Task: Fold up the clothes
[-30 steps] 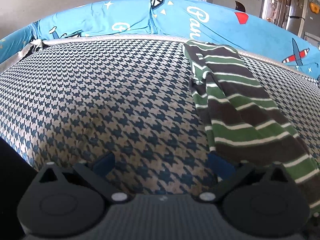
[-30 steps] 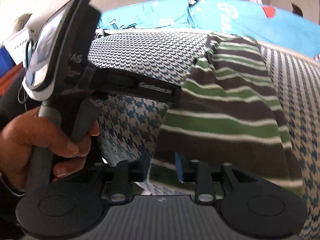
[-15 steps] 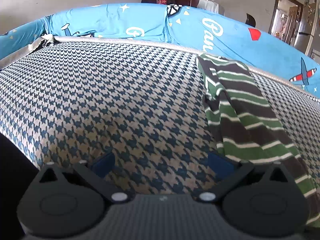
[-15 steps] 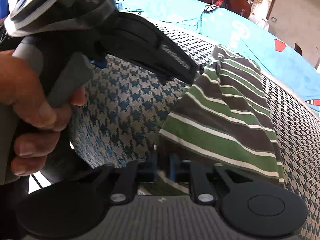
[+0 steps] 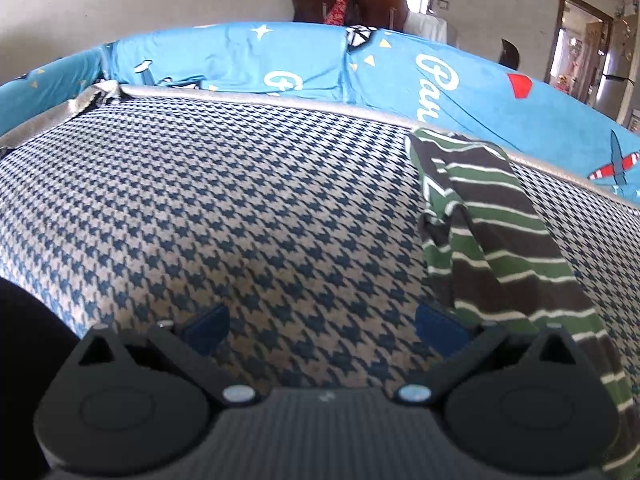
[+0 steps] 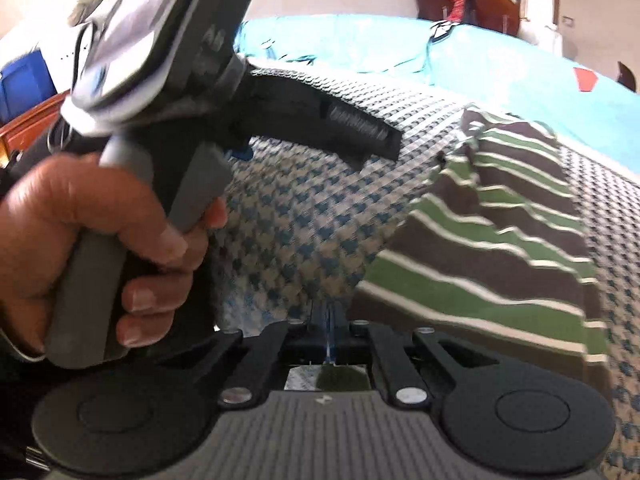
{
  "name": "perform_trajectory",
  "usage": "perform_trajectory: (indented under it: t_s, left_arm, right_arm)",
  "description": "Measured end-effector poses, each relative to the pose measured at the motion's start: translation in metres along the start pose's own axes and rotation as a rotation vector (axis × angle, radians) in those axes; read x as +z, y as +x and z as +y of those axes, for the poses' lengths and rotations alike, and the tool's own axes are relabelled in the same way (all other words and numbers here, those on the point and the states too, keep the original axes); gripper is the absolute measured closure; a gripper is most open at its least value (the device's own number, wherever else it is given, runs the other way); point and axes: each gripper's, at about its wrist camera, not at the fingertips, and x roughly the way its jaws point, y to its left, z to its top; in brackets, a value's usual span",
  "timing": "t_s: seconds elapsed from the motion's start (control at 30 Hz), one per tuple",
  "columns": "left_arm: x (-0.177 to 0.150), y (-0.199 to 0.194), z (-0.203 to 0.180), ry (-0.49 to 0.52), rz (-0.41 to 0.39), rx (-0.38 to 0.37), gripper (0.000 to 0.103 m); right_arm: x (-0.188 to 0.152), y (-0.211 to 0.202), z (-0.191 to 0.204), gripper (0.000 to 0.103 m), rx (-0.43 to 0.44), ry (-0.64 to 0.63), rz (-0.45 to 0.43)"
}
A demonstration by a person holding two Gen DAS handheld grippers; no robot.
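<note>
Left gripper wide apart, empty, over houndstooth cover. Right gripper pinched together, whether gripping hem unclear. Striped shirt on cover, just right of left gripper, near blue sheet.

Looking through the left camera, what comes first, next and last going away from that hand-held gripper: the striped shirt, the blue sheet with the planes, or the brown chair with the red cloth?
1. Striped shirt, on the right, its near end right by the left hand-held gripper.
2. Blue sheet, along the far edge of the checked cover.
3. Brown chair, behind the sheet, near the wall.
</note>
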Motion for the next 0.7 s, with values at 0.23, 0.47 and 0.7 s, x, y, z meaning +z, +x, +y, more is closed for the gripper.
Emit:
perform_trajectory:
  t_s: [0.23,0.47,0.7]
  left_arm:
    - [0.000,0.010,-0.022,0.073,0.028,-0.051,0.000]
    - [0.007,0.030,-0.054,0.173,0.024,-0.105,0.000]
    - [0.006,0.068,-0.068,0.229,0.080,-0.022,0.000]
  right_arm:
    - [0.007,-0.015,-0.039,0.085,-0.031,0.112,-0.004]
    - [0.017,-0.011,-0.074,0.076,-0.039,0.151,0.022]
    - [0.028,-0.007,-0.108,0.076,-0.049,0.173,0.045]
